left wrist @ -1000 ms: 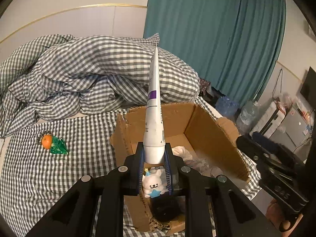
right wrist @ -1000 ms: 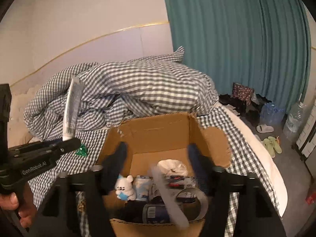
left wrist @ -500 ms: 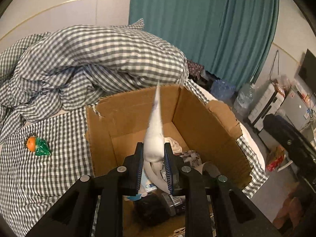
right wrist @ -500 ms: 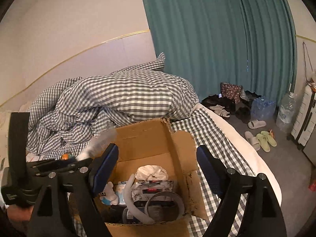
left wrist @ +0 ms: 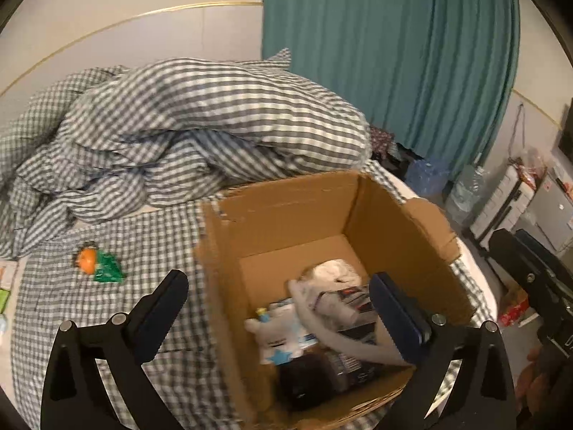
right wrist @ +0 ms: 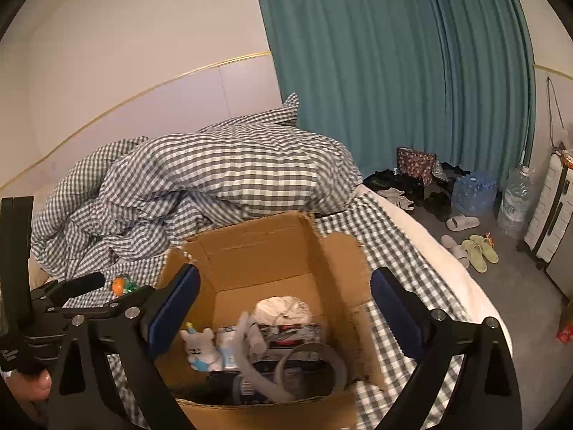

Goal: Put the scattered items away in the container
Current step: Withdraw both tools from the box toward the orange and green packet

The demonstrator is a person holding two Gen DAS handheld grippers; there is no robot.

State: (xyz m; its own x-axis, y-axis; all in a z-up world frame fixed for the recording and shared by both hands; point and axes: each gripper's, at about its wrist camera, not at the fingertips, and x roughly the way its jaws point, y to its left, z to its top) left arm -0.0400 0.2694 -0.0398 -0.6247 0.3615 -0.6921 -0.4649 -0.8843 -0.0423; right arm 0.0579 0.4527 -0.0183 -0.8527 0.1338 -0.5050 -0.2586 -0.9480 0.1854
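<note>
An open cardboard box stands on the checked bed. Inside lie a white tube, a white bunny toy, a crumpled white cloth, packets and a grey loop. My left gripper is open and empty above the box's near side. My right gripper is open and empty, also over the box. An orange and green toy lies on the sheet left of the box.
A bunched checked duvet lies behind the box. A teal curtain hangs at the right. Shoes, slippers, water bottles and a white suitcase stand on the floor beside the bed.
My left gripper carried the white tube over the box, tipped it down and opened; the tube now lies in the box. My right gripper stayed open and drew back slightly.
</note>
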